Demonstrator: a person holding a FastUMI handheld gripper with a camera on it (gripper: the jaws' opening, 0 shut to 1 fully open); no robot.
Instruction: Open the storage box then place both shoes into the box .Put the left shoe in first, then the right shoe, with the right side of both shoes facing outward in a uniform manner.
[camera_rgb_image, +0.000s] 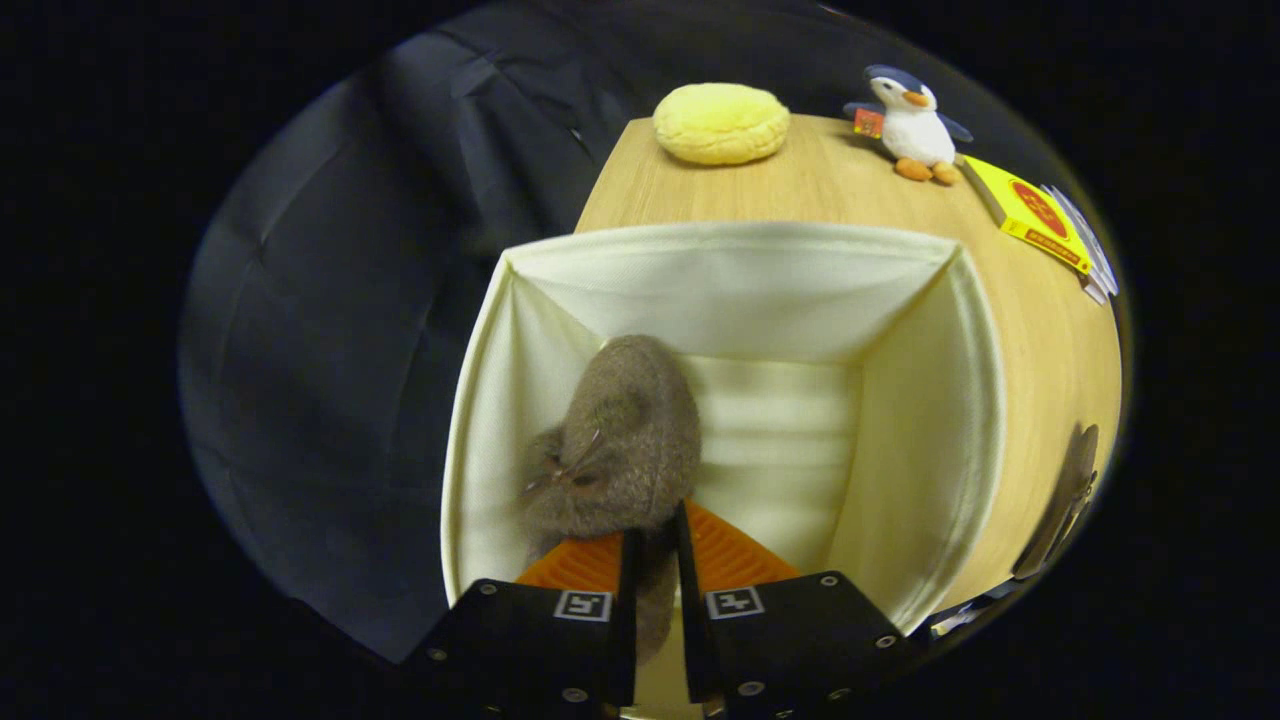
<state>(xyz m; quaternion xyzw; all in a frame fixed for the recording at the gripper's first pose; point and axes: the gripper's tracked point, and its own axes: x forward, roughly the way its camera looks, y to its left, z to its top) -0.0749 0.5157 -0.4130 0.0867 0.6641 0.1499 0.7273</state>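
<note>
A cream fabric storage box (925, 430) stands open on a wooden table (840, 185), and I look down into it. Inside, against its left wall, hangs a fuzzy grey-brown shoe (625, 440), toe pointing away from me. My gripper (652, 545) is shut on the shoe's heel edge, with both fingers pressing on the fur between them. The right half of the box floor is bare. At the table's near right edge lies a dark shape (1060, 500), too squashed for me to tell what it is.
Beyond the box on the table lie a yellow round cushion (721, 122), a plush penguin (912, 120) and a yellow flat packet (1035, 212) with papers beside it. Dark cloth hangs to the left of the table.
</note>
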